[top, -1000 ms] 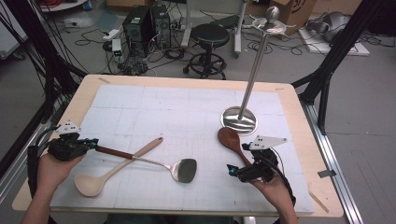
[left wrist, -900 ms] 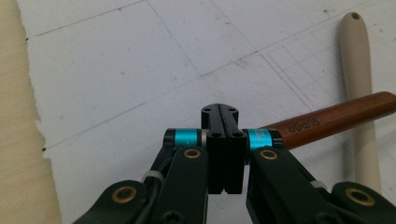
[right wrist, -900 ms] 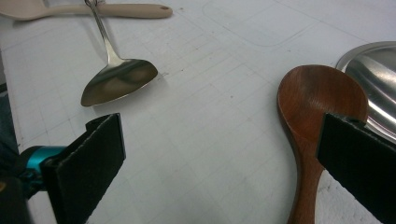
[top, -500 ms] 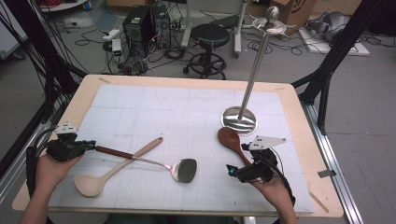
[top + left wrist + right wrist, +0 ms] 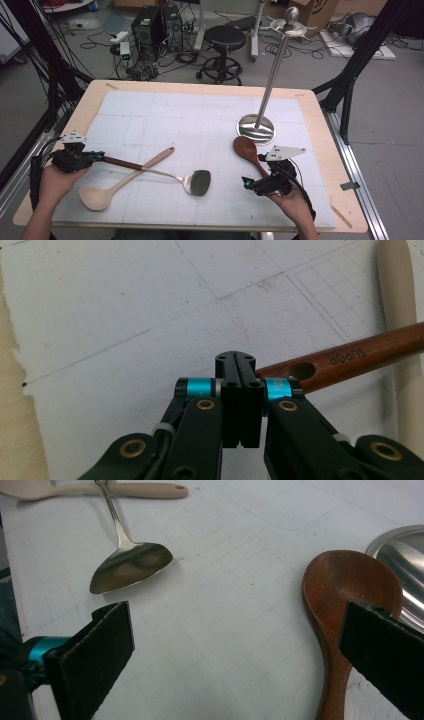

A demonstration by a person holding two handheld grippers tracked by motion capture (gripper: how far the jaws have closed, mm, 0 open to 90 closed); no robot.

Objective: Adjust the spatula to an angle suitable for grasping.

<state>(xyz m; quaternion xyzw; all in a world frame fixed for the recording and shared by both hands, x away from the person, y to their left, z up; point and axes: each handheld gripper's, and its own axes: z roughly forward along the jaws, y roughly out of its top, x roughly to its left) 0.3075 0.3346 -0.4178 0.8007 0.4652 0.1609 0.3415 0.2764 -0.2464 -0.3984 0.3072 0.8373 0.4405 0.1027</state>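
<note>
A metal spatula (image 5: 197,181) with a brown wooden handle (image 5: 350,360) lies on the white mat, crossed over a pale wooden spoon (image 5: 122,180). My left gripper (image 5: 100,158) rests at the end of that brown handle. Its jaws are shut with nothing between them, and the handle's hole end lies just beyond the left gripper (image 5: 235,357) tips to the right. A dark wooden spoon (image 5: 245,147) lies by the stand's base. My right gripper (image 5: 257,175) is open beside it. In the right gripper view, one finger (image 5: 385,655) overlaps the dark spoon (image 5: 345,585).
A steel stand with a round base (image 5: 256,127) and tall pole rises right of centre on the mat; the base (image 5: 400,550) shows at the dark spoon's right. The spatula head (image 5: 131,566) and pale spoon (image 5: 125,489) lie ahead of the right gripper. Wooden table edges (image 5: 325,150) frame the mat.
</note>
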